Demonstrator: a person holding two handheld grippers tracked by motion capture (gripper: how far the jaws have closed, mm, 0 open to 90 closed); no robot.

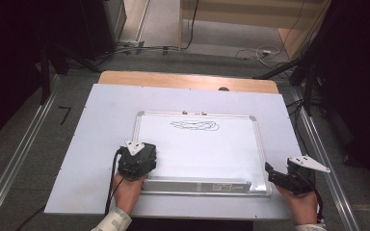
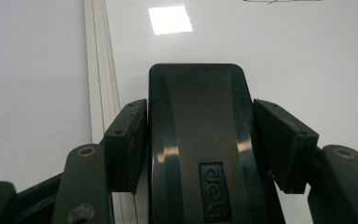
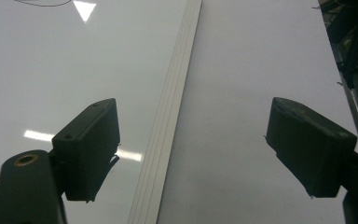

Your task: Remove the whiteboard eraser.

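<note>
The left tool (image 2: pixel 200 140) is clamped on a black plastic whiteboard eraser (image 2: pixel 200 135) resting on the near left corner of the white, silver-framed whiteboard (image 1: pixel 197 149), which lies flat on the white tabletop (image 1: pixel 101 120). The right tool (image 3: pixel 191 149) hovers, jaws apart, over the board's right edge.

Beyond your counter (image 1: pixel 183 81) you see grey floor (image 1: pixel 212 53), loose cables (image 1: pixel 257 53), metal rails (image 1: pixel 14 159) either side, and dark walls.
</note>
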